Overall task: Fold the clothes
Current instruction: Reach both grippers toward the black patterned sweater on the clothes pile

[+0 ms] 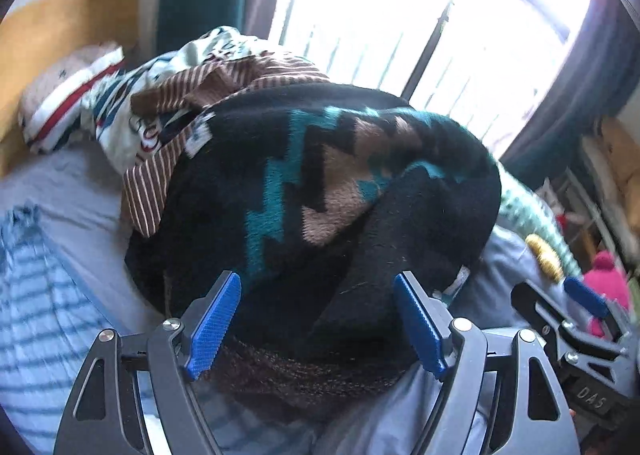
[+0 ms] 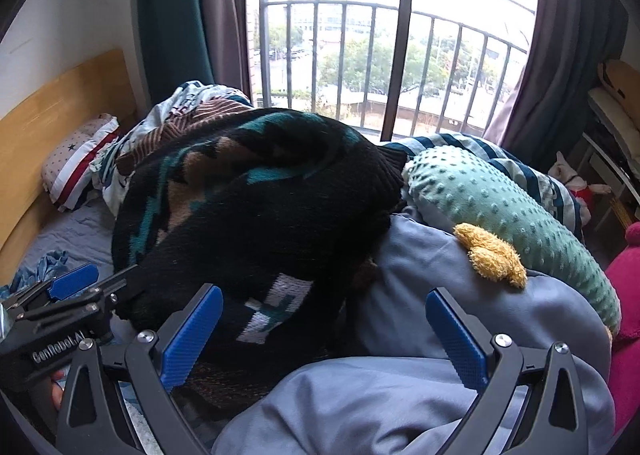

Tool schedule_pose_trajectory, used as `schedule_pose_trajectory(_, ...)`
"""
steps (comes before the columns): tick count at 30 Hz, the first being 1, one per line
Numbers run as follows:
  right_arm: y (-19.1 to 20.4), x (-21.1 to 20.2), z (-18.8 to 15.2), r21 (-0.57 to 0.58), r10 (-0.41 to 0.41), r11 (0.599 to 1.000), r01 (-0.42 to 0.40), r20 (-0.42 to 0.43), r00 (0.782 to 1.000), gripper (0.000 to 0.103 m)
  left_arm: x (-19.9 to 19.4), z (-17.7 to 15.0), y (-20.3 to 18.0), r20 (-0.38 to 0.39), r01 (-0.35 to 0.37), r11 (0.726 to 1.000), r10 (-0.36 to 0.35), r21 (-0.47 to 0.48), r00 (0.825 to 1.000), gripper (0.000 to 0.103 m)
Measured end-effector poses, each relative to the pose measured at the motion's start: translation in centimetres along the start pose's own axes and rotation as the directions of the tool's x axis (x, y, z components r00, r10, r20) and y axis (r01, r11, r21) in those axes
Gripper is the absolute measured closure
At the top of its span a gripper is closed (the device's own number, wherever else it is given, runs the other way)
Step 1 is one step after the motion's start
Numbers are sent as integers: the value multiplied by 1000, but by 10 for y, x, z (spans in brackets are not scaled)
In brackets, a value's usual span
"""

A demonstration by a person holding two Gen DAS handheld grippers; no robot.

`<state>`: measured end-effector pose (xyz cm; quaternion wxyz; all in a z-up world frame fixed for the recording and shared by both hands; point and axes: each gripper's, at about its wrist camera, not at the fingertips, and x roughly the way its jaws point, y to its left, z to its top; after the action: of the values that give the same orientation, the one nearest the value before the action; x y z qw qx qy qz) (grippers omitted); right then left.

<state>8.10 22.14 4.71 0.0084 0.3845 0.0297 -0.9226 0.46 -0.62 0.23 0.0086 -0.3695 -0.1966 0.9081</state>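
A black knit sweater (image 1: 320,183) with a teal and tan zigzag pattern lies heaped on the bed; it also shows in the right wrist view (image 2: 248,207). My left gripper (image 1: 316,319) is open, its blue pads on either side of the sweater's near hem, not closed on it. My right gripper (image 2: 324,339) is open just right of the left one, over the sweater's edge and a grey-blue quilt (image 2: 420,335). The right gripper shows in the left wrist view (image 1: 576,307), and the left gripper in the right wrist view (image 2: 68,295). A brown striped garment (image 1: 160,183) lies under the sweater.
A patterned white quilt (image 1: 132,111) and a starred pillow (image 2: 76,163) lie by the wooden headboard (image 2: 56,111). A blue striped cloth (image 1: 36,287) lies at the left. A green dotted bolster (image 2: 500,207), a yellow plush toy (image 2: 492,251) and a pink plush (image 2: 628,295) lie at the right. A barred window (image 2: 380,55) is behind.
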Motion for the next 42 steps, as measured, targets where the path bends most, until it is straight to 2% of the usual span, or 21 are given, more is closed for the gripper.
schedule_pose_trajectory(3,5,-7,-2,-8,5,1000,-5,18,1000,0,-18,2,17,28,92,992,-90,-89,996,24)
schedule_pose_trajectory(6,6,-12,-2,5,20,1000,-20,24,1000,0,-36,4,34,64,185,967,-176,-174,982,24)
schedule_pose_trajectory(9,6,-19,-2,24,41,999,-42,31,999,0,-55,6,51,107,277,927,-258,-254,960,22)
schedule_pose_trajectory(11,8,-24,-1,24,49,998,-50,42,998,0,-61,9,55,106,349,883,-333,-313,937,19)
schedule_pose_trajectory(12,9,-26,-1,22,50,998,-51,47,998,0,-64,12,58,116,358,874,-339,-330,934,19)
schedule_pose_trajectory(13,10,-28,-1,20,51,998,-52,49,997,0,-67,5,55,164,322,888,-282,-329,945,19)
schedule_pose_trajectory(15,13,-30,-1,20,61,998,-62,51,997,0,-74,-12,51,250,293,897,-217,-330,944,19)
schedule_pose_trajectory(16,14,-31,-1,20,66,998,-67,52,996,0,-77,-22,54,305,314,889,-214,-332,928,18)
schedule_pose_trajectory(19,17,-32,-2,21,87,996,-88,46,995,0,-80,-37,56,363,371,867,-246,-332,899,14)
schedule_pose_trajectory(23,19,-36,-2,18,99,995,-100,54,994,0,-83,-19,55,257,401,859,-329,-319,909,14)
schedule_pose_trajectory(25,19,-37,-2,17,102,995,-103,58,993,0,-74,-16,50,229,430,849,-372,-308,899,14)
schedule_pose_trajectory(28,17,-38,-2,22,104,994,-105,59,993,0,-71,-16,48,243,558,772,-503,-306,829,14)
schedule_pose_trajectory(30,15,-38,-2,30,109,993,-111,59,992,0,-75,-14,49,247,610,730,-558,-307,792,14)
schedule_pose_trajectory(31,15,-38,-2,33,110,993,-112,60,992,0,-76,-13,47,258,613,730,-557,-303,790,14)
schedule_pose_trajectory(35,13,-34,-3,41,102,994,-104,52,993,0,-81,-8,41,257,566,771,-507,-291,823,14)
schedule_pose_trajectory(38,13,-33,-3,42,104,994,-106,49,993,0,-84,2,46,233,553,776,-502,-305,833,15)
schedule_pose_trajectory(39,13,-32,-3,39,102,994,-104,49,994,0,-85,3,45,230,531,792,-480,-301,847,19)
schedule_pose_trajectory(40,14,-32,-3,36,101,994,-102,48,994,0,-86,4,43,228,508,808,-456,-298,860,30)
schedule_pose_trajectory(41,14,-32,-3,33,99,994,-101,48,994,0,-86,6,43,217,489,820,-441,-295,871,36)
schedule_pose_trajectory(42,14,-31,-3,31,97,995,-98,47,994,0,-85,8,43,207,471,832,-426,-292,881,49)
